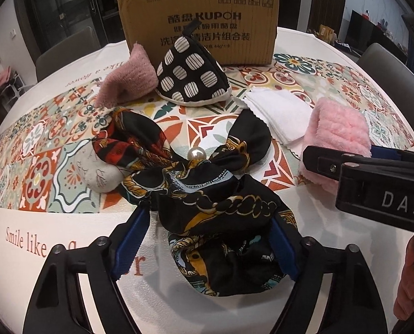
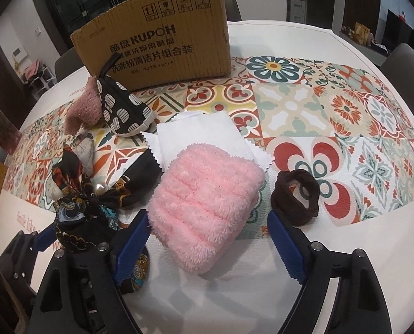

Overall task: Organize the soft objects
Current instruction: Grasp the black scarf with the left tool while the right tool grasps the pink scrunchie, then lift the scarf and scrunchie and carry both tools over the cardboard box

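A black patterned silk scarf with a pearl [image 1: 218, 194] lies bunched on the table, its near part between the open fingers of my left gripper [image 1: 209, 239]. It also shows in the right wrist view [image 2: 84, 197]. A fluffy pink cloth [image 2: 204, 200] lies between the open fingers of my right gripper [image 2: 209, 239]; it shows in the left wrist view [image 1: 337, 136] too, behind my right gripper's finger [image 1: 346, 167]. A cardboard box [image 1: 198, 19] stands at the back, also in the right wrist view [image 2: 156, 36].
A black spotted mitt [image 1: 193, 75], a dusty-pink knit cloth [image 1: 129, 78], a folded white cloth [image 1: 279, 111] and a grey pouch [image 1: 98, 172] lie on the patterned tablecloth [image 2: 346, 111]. A brown hair band [image 2: 295, 197] lies right of the pink cloth. Chairs ring the round table.
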A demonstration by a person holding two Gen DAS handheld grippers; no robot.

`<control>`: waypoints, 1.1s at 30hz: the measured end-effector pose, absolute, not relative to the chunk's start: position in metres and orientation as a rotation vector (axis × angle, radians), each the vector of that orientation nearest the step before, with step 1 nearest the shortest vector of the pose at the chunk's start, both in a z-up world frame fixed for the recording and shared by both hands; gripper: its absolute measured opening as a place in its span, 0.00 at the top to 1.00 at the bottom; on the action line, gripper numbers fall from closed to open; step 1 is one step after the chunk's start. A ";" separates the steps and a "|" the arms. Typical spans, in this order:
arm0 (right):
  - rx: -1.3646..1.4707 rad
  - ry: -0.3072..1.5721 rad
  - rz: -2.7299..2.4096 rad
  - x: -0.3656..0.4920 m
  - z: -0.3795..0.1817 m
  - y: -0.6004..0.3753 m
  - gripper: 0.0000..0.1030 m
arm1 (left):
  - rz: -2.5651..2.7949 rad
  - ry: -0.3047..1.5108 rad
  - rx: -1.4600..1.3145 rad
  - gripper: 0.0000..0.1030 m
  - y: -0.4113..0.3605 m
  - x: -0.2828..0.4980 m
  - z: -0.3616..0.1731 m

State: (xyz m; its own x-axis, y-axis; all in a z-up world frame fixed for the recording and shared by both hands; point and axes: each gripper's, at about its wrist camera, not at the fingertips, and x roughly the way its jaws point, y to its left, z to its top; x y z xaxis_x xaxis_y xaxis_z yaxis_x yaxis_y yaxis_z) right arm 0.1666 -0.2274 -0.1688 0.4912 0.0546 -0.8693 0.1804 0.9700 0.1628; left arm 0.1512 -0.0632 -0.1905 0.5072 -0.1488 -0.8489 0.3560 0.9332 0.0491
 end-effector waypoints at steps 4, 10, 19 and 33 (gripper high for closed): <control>0.251 1.067 -0.062 0.168 -0.173 -0.226 0.25 | -0.329 1.005 0.212 0.44 -0.063 0.152 -0.193; 0.243 1.070 -0.039 0.168 -0.175 -0.222 0.39 | -0.361 1.010 0.177 0.69 -0.062 0.152 -0.192; 0.236 1.051 -0.029 0.163 -0.163 -0.222 0.60 | -0.372 0.988 0.157 0.82 -0.059 0.147 -0.181; 0.246 0.985 -0.004 0.142 -0.129 -0.216 0.65 | -0.378 0.866 0.156 0.86 -0.054 0.132 -0.136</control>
